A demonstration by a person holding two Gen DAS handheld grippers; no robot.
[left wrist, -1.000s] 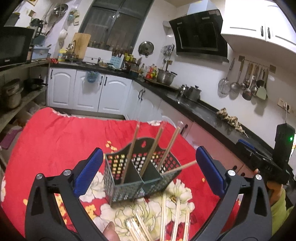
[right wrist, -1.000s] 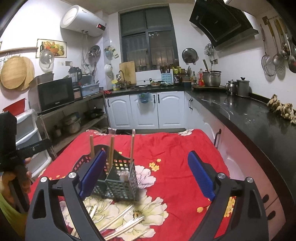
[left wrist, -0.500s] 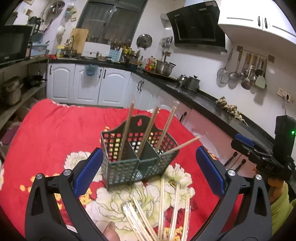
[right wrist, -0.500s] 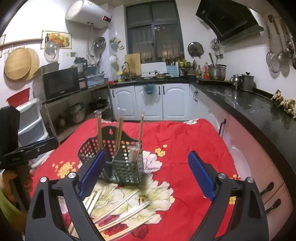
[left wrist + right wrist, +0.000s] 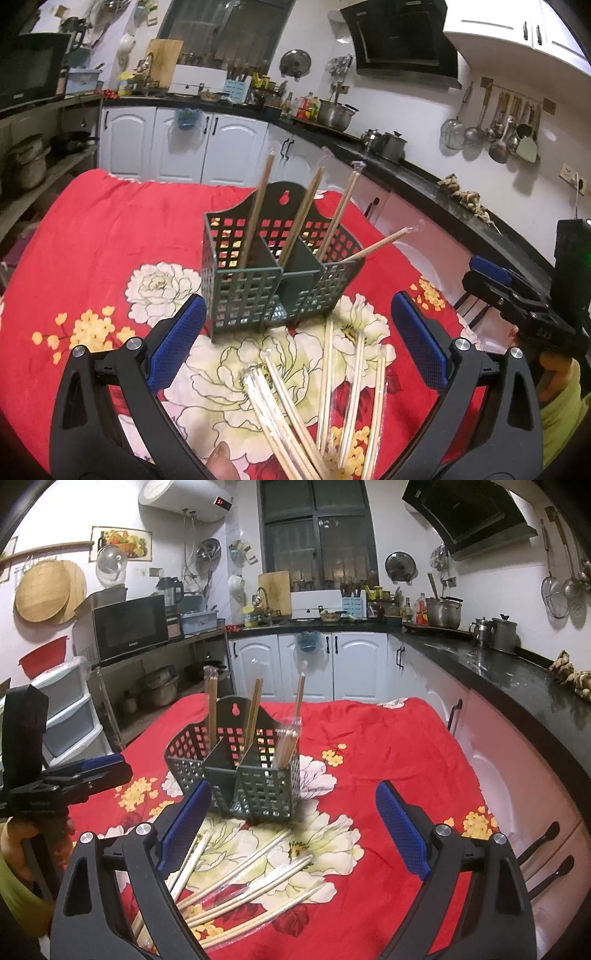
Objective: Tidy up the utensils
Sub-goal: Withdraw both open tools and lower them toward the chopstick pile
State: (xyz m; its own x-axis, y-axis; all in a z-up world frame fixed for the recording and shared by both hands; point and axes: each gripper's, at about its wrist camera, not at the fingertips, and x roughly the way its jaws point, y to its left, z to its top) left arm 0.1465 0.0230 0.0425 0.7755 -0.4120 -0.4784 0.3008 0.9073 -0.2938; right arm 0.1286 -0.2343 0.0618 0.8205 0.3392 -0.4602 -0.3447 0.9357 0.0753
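A dark green perforated utensil caddy (image 5: 273,284) stands on the red floral cloth (image 5: 96,236), with several wrapped chopstick pairs (image 5: 258,210) upright in its compartments. Several more wrapped chopstick pairs (image 5: 332,391) lie loose on the cloth in front of it. My left gripper (image 5: 295,347) is open and empty, hovering just before the caddy above the loose pairs. In the right wrist view the caddy (image 5: 255,782) and loose chopsticks (image 5: 251,882) show too. My right gripper (image 5: 291,827) is open and empty, to the caddy's right front. Each gripper shows in the other's view: right (image 5: 517,295), left (image 5: 66,775).
The cloth-covered table (image 5: 388,738) sits in a kitchen. A black countertop (image 5: 517,686) with pots and white cabinets (image 5: 332,664) runs along the right and back. Shelves with a microwave (image 5: 129,627) and plastic drawers (image 5: 70,709) stand on the left.
Both grippers have drawn back and tilted down, so the caddy sits higher in view and more loose chopsticks show. Both stay open and empty.
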